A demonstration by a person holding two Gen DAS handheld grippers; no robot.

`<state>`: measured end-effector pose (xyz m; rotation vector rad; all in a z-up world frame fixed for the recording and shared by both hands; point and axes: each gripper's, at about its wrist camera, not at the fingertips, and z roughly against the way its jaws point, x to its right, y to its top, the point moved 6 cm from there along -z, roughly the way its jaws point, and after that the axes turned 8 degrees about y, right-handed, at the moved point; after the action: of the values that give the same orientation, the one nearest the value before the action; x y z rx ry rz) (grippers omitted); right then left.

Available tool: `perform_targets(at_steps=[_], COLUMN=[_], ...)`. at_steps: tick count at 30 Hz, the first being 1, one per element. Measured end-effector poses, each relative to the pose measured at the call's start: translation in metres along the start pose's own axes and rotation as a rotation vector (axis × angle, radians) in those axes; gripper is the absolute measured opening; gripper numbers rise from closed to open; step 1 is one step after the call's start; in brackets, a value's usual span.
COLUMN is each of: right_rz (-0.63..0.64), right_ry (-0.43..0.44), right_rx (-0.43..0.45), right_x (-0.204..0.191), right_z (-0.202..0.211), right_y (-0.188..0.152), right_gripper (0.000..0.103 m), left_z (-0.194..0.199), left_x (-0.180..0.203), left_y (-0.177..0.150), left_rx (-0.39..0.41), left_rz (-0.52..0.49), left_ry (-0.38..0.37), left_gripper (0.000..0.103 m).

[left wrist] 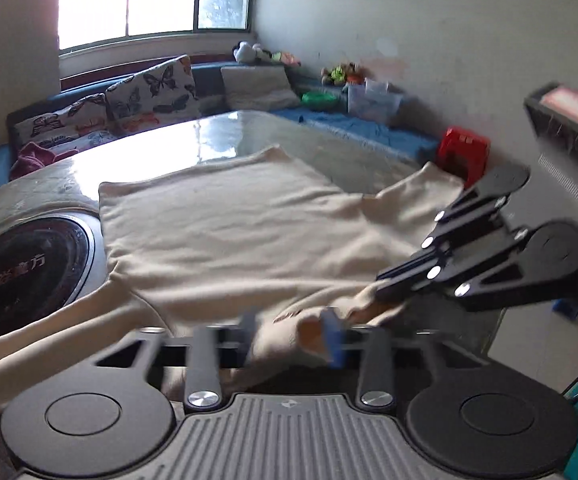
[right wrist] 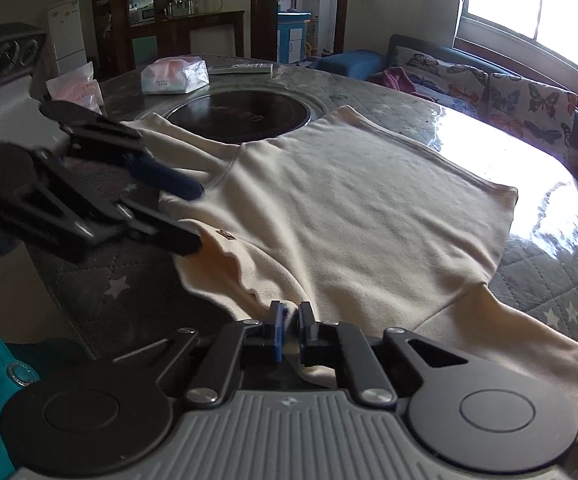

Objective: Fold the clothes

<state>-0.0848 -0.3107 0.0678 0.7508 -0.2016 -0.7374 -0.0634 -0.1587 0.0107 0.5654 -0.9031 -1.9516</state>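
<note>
In your left wrist view, the cream sweater (left wrist: 225,220) lies spread across the table (left wrist: 217,132) at mid-frame. Your left gripper (left wrist: 293,336), blurred at the bottom centre, looks pinched on a fold of it. Your right gripper (left wrist: 385,284) bites the cloth at lower right.

In your right wrist view, the sweater fills the centre, and your right gripper's jaws at bottom centre are clamped on its near edge. Your left gripper (right wrist: 199,216) grips the collar area at left.
</note>
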Motion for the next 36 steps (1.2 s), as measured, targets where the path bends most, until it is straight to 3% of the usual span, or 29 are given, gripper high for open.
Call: perform_targets(at_steps=[3,9,11,16,21,24,27,32,36], right_rz=[0.014,0.036,0.049,0.0,-0.081,-0.127,-0.179,-0.206,-0.205], right_ry=[0.017,0.072,0.088,0.13,0.051,-0.02,-0.072,-0.18,-0.218], right_rx=[-0.013,-0.064,-0.079,-0.04,0.048,0.093,0.103,0.071,0.057], right_x=[-0.005,-0.016,-0.019,-0.008,0.026,0.049,0.071,0.092,0.097], right_z=[0.005,0.008,0.008,0.027,0.031,0.024,0.009,-0.01,-0.006], right_y=[-0.001,-0.011,-0.014,-0.004,0.013,0.017,0.016,0.002,-0.008], right_gripper=[0.004,0.004,0.005,0.009,0.016,0.017,0.019,0.019,0.018], left_z=[0.001,0.011,0.009,0.021,-0.004,-0.027,-0.049,-0.066,-0.057], left_x=[-0.003,0.003,-0.001,-0.029,-0.063,-0.08,-0.086,-0.098,-0.114], left_y=[-0.006,-0.02,-0.023,0.001,0.029,0.04,0.045,0.03,0.017], left_rx=[-0.039,-0.103,-0.12,-0.055,-0.017,-0.005,-0.005,-0.052,-0.049], left_rz=[0.018,0.016,0.028,0.085,0.209,0.32,0.339,0.32,0.375], left_ry=[-0.009,-0.071,-0.085,-0.093,-0.028,-0.04,-0.011,0.127,0.15], left_gripper=[0.003,0.003,0.007,0.009,0.009,0.009,0.009,0.009,0.008])
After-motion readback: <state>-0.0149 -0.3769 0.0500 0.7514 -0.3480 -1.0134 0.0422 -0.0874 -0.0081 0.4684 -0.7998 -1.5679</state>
